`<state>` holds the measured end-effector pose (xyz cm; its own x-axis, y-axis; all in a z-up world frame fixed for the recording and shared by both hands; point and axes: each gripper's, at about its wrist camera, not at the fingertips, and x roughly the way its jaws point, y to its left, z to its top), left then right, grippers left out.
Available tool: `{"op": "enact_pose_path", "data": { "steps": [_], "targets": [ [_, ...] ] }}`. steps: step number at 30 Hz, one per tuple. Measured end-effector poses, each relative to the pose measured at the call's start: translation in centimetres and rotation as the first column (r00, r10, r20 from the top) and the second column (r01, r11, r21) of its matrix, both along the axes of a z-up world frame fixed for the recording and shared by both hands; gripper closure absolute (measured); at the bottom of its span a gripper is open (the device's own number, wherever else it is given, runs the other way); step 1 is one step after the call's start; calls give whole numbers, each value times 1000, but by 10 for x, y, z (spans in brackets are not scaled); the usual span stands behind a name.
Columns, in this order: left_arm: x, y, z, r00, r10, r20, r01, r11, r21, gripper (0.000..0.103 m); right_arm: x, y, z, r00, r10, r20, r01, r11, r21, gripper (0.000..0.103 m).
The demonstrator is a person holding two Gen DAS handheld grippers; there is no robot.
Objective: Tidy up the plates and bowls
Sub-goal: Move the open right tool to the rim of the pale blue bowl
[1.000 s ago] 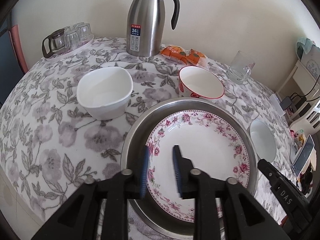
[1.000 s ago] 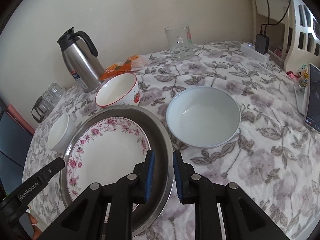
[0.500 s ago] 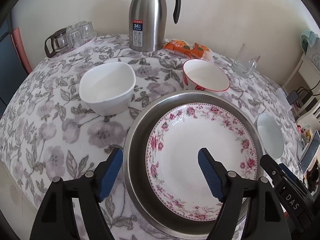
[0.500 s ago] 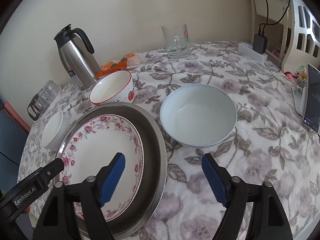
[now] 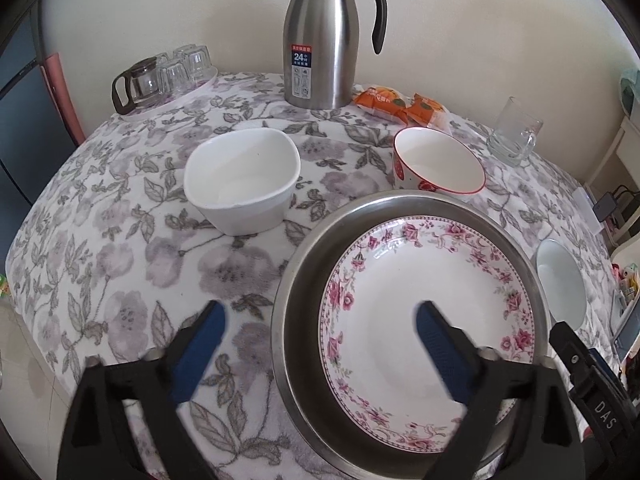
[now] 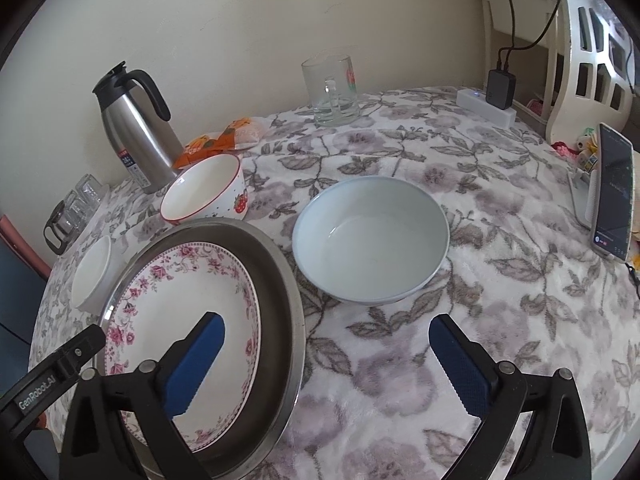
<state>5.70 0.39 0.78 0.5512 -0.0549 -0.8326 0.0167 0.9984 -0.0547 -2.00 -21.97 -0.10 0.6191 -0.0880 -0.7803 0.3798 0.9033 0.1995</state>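
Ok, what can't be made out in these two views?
- Near rim of the metal tray: both views, behind gripper arms and the bottom edge.
- Thermos label: small print, too small to read.
- Pale bowl: left view, squeezed at the fisheye edge; whole in the right view.
- Glasses by the teapot: right view, too small to count.

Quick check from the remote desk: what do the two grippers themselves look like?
Both match: black plastic frames with silver pivot bolts. The left gripper and right gripper carry blue ribbed pads on their fingers. White lettering on the black arms reads "GenRobot.AI" and "DAS". No sleeves or cables show.
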Motion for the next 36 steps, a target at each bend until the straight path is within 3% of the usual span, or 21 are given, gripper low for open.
{"op": "enact_pose_path", "data": {
  "steps": [6,12,28,31,36],
  "targets": [
    [-1,-8,6,998,-25,61,26,999,-18,3,0,-3,5,999,-26,25,27,998,-64,0],
    [1,-17,18,991,-45,124,50,998,-41,3,4,-13,12,999,-40,24,41,999,-24,0],
    [36,-72,43,982,-176,66,183,977,-113,3,4,-90,32,963,-267,-39,269,960,77,0],
    [41,-83,45,985,-168,49,171,981,-87,3,3,-104,31,954,-296,-56,300,950,84,0],
    [47,-98,50,982,-176,61,182,977,-111,3,3,-121,28,944,-322,-73,328,940,92,0]
  ]
}}
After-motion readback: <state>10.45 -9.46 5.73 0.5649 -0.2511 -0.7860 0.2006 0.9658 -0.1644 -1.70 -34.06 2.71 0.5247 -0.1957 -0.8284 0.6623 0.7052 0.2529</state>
